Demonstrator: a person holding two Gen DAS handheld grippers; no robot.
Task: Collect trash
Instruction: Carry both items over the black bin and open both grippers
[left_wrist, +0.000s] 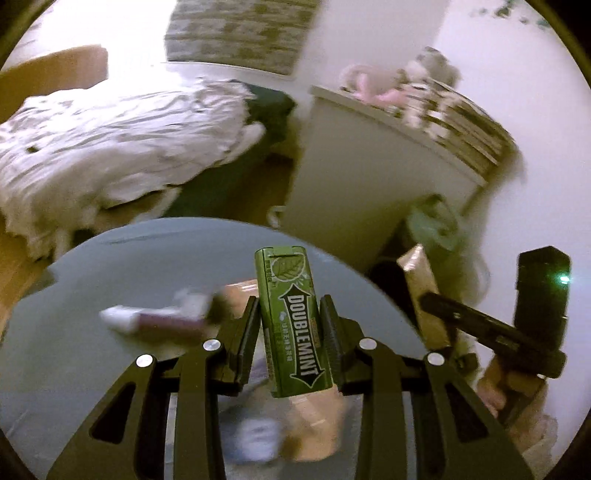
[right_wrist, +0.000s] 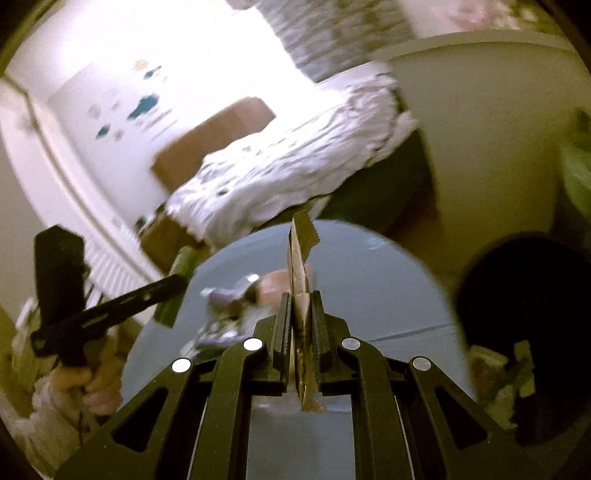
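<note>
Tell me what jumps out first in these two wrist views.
The green Doublemint pack, upright and clamped in the left tool, fills the centre of the left wrist view above the round grey table. In the right wrist view, the right tool pinches a flat gold wrapper edge-on. Blurred litter, including a purple-and-white wrapper, lies on the table behind.

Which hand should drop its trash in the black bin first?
Probably the right gripper: its flat wrapper is clamped, and the black bin sits just beside it. The left gripper is farther away.
</note>
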